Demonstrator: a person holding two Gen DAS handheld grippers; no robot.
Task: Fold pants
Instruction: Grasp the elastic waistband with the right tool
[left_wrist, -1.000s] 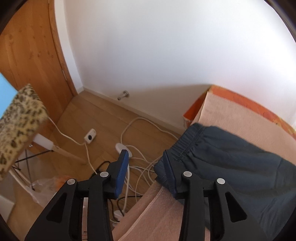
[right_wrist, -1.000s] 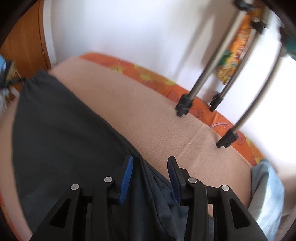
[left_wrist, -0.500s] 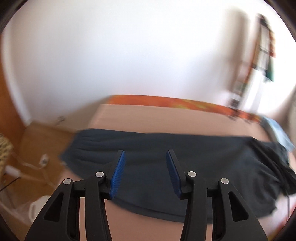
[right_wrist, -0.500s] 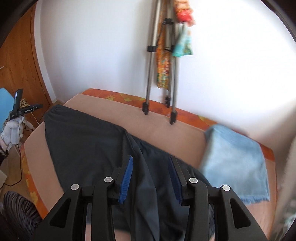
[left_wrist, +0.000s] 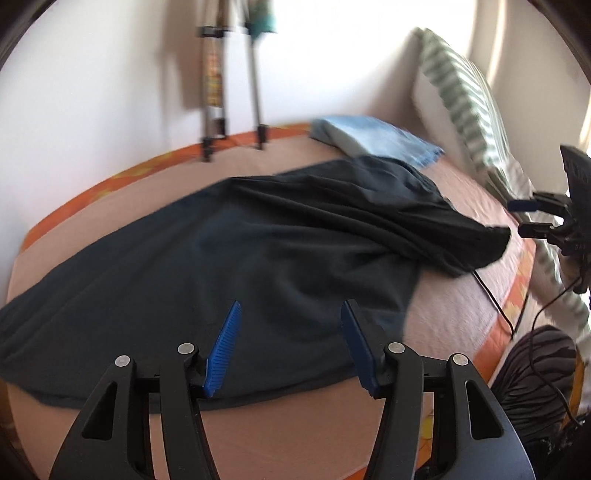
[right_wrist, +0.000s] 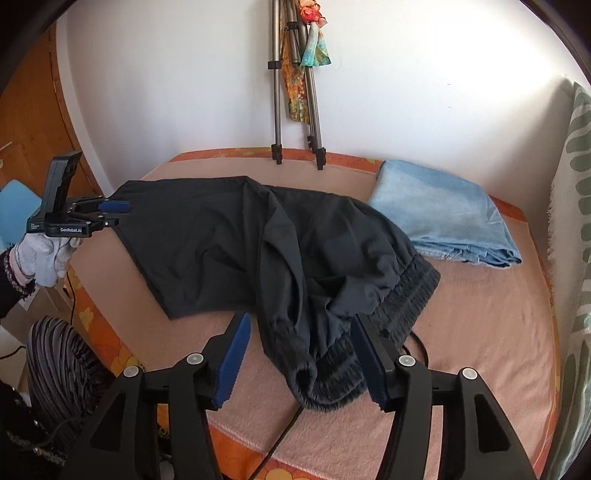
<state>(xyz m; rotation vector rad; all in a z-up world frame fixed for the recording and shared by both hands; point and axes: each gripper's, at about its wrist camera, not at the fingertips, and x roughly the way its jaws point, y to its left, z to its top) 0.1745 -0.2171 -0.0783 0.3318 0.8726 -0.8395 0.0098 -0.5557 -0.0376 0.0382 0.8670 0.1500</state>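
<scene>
**Pants Released After First Fold**

The dark pants lie on the bed, one end doubled over toward the ribbed waistband, leaving soft, bunched creases to flatten. The left hand-held gripper and the right hand-held gripper have just been opening; both stand apart above the thin matte fabric, holding nothing. Folded blue jeans lie just beside.

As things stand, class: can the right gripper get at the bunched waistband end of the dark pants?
Probably yes. The right gripper is open, and the bunched waistband of the dark pants lies on the bed just ahead between its fingers. Nothing covers it; only a thin cable runs beneath.
</scene>
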